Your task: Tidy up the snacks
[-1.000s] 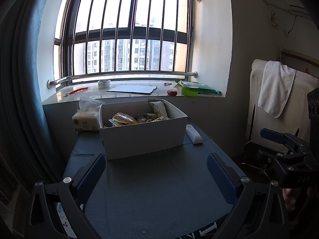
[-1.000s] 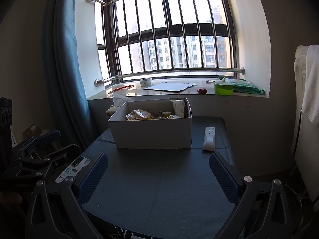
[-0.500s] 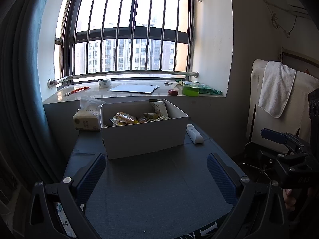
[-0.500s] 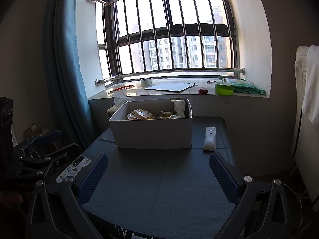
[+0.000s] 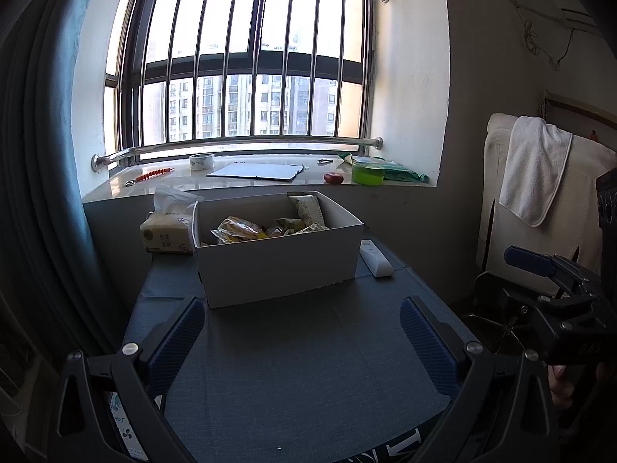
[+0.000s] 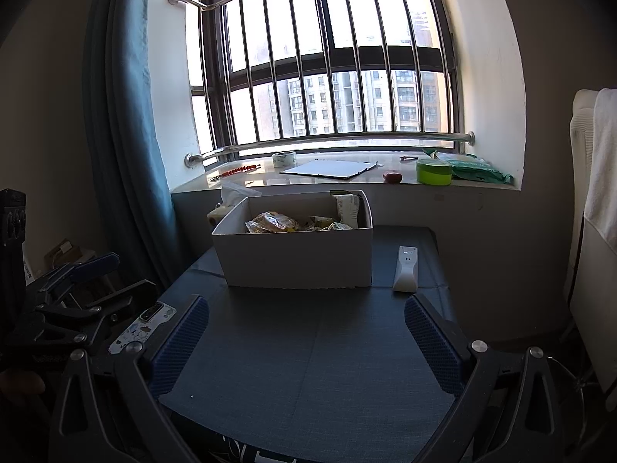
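Both grippers hover level over the table (image 5: 308, 366), short of the box (image 5: 277, 262). The left gripper (image 5: 302, 341) and the right gripper (image 6: 306, 337) are spread wide, holding nothing.

Snacks (image 5: 266, 227) in box (image 5: 281, 266) on table (image 5: 308, 366); tissue pack (image 5: 166, 235) left, remote (image 5: 376, 258) right.

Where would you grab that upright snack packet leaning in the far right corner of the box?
Likely by its top edge, from above. The upright packet stands taller than the white box wall, so its top sticks out free, while its lower part is hemmed in by the wall and the loose snacks. Its flat faces suit the open right gripper.
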`<state>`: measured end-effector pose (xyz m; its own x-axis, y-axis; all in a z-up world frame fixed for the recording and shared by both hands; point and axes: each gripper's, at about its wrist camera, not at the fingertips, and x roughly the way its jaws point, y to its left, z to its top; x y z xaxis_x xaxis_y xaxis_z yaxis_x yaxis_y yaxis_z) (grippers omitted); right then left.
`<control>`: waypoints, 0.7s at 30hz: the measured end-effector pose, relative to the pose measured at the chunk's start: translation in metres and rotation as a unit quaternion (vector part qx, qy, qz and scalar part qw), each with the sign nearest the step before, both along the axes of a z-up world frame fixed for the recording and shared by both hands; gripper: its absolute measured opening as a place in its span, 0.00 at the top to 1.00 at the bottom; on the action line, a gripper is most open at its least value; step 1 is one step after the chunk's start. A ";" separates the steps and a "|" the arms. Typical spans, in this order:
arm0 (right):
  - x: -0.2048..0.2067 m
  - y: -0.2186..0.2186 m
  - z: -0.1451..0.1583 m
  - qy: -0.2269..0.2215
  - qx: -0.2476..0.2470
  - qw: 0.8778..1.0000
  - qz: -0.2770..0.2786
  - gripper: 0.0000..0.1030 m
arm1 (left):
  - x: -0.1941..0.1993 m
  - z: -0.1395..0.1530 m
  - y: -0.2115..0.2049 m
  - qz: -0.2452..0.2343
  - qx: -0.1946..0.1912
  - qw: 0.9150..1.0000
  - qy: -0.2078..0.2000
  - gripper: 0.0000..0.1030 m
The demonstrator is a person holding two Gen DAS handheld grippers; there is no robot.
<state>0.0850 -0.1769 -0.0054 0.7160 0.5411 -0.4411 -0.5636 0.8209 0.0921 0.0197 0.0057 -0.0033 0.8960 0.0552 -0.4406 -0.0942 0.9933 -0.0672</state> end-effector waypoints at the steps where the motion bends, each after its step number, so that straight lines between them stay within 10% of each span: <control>1: 0.000 0.000 0.000 0.000 0.000 1.000 0.000 0.00 | 0.000 0.000 0.000 -0.001 0.000 1.000 0.000 0.00; 21: 0.000 0.000 -0.001 0.001 -0.001 1.000 0.001 0.00 | -0.001 -0.001 0.001 -0.003 -0.002 1.000 -0.003 0.00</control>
